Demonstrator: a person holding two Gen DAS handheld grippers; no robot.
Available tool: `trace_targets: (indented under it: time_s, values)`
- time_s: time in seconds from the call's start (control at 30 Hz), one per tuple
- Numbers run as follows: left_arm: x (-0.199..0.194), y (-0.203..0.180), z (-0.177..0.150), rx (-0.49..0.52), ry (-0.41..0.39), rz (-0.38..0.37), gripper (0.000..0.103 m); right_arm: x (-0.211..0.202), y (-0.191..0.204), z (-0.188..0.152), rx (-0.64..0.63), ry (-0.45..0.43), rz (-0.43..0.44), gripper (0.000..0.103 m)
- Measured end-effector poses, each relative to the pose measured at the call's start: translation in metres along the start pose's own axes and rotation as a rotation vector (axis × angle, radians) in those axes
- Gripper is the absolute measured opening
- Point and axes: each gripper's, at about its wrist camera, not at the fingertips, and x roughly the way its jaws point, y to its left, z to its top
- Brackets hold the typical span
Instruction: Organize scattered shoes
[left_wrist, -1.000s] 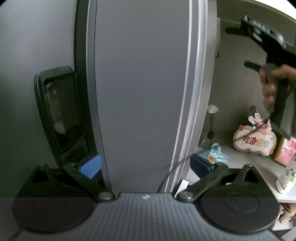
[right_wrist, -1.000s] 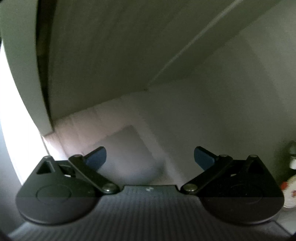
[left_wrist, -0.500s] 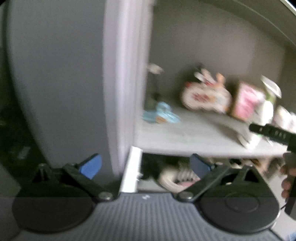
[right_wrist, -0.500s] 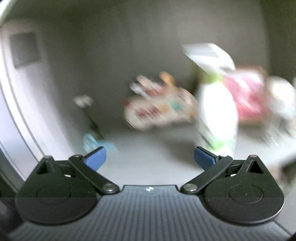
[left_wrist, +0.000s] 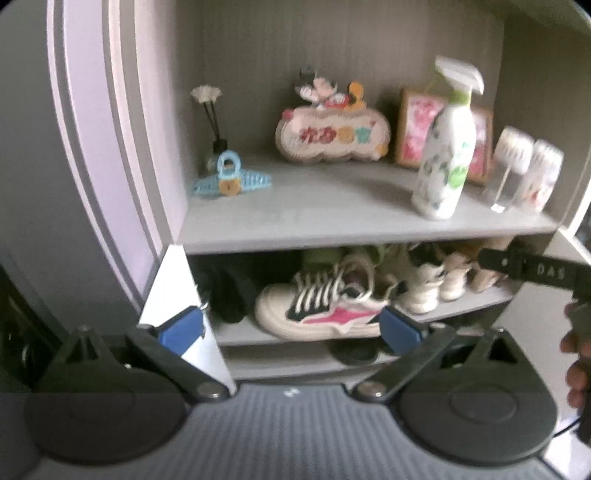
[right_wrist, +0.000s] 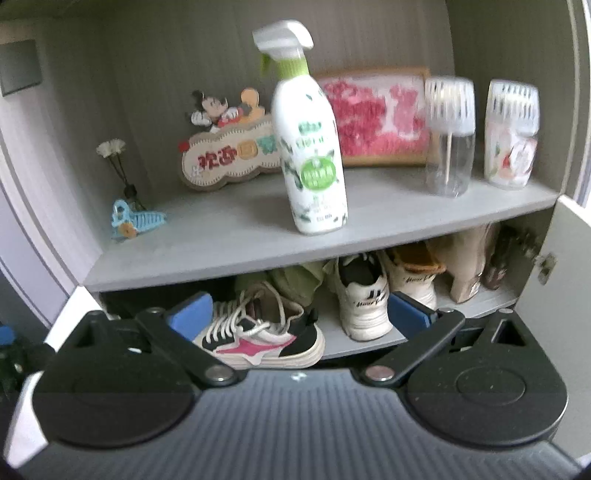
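Pink-and-white sneaker (right_wrist: 258, 343) lies sideways on the lower shelf (right_wrist: 365, 345), left of the upright white sneaker (right_wrist: 364, 299); both left gripper (left_wrist: 291, 328) and right gripper (right_wrist: 299, 314) hover released, empty, likely choosing it for straightening.

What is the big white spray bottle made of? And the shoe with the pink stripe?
The spray bottle looks like smooth, glossy plastic: light shines off its white body, and the trigger top looks moulded. The shoe with the pink stripe seems to be soft leather or fake leather with a thick rubbery sole and woven fabric laces; the blur makes it hard to be sure.
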Motion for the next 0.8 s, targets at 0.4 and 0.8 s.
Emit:
trace_targets:
  time_s: [0.4, 0.8]
  values:
    - [0.178, -0.069, -0.154, -0.088, -0.128, 0.053, 0.103, 0.131, -0.071, -0.163, -0.050, -0.084, 0.035, 0.103]
    - [0.335, -0.093, -0.292, -0.134, -0.353, 0.066, 0.103, 0.249, -0.111, -0.319, -0.023, -0.224, 0.073, 0.103]
